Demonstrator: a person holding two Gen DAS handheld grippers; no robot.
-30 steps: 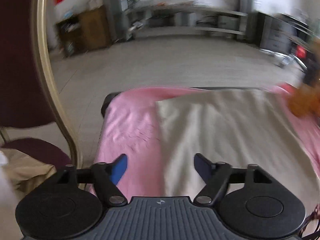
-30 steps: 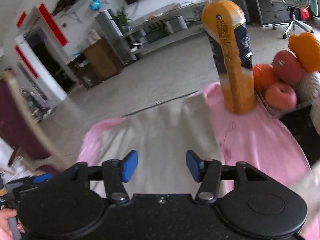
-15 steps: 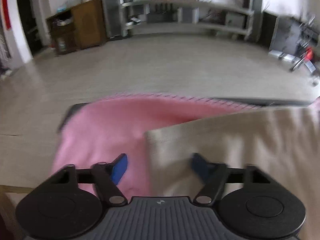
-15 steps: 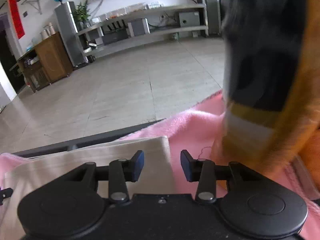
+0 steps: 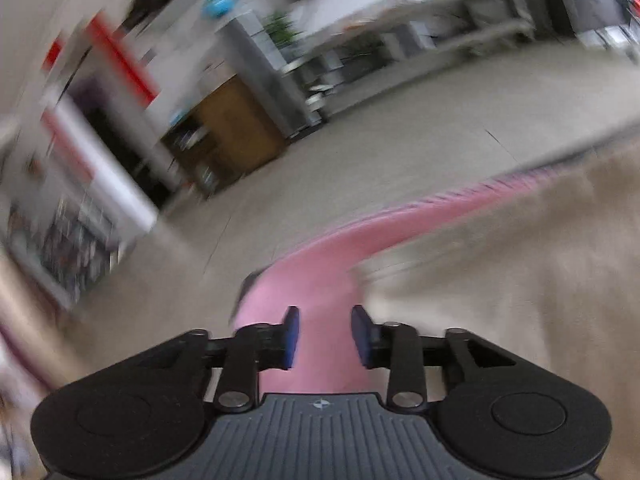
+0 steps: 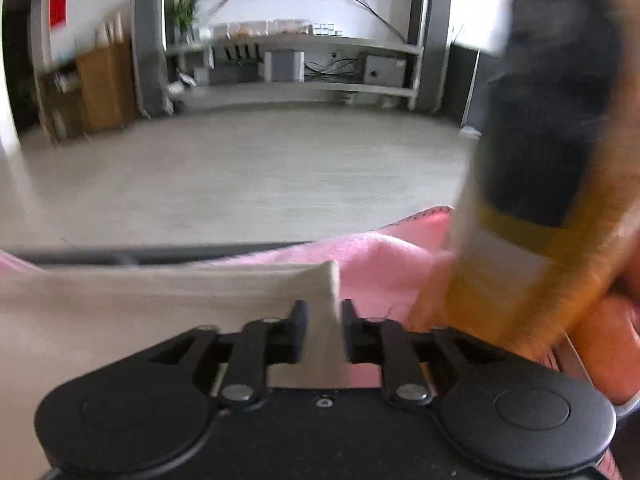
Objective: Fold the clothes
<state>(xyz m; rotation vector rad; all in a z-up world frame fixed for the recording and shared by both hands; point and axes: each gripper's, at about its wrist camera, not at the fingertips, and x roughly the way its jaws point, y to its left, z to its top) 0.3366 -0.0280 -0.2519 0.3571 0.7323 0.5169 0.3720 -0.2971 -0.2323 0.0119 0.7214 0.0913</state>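
Note:
A beige garment (image 5: 520,280) lies flat on a pink cloth (image 5: 320,264) that covers the table. My left gripper (image 5: 325,334) hovers low at the garment's far left corner. Its jaws are closing, and only pink cloth shows between them. The beige edge sits just beside the right fingertip (image 5: 362,336). In the right wrist view, the garment (image 6: 160,300) ends in its far right corner. My right gripper (image 6: 323,328) is closing astride that corner. The fabric lies in the gap, and the pads are not visibly pressing it.
A tall orange drink bottle (image 6: 540,200) stands very close on the right gripper's right, on the pink cloth (image 6: 384,252). The table's dark far edge (image 6: 120,257) runs just beyond the garment. Past it lie open floor, shelving and a wooden cabinet (image 5: 236,128).
Both grippers have moved forward and down to the garment's far corners, and their jaws have narrowed. The left view has rolled and swung left. The bottle looms much nearer in the right view.

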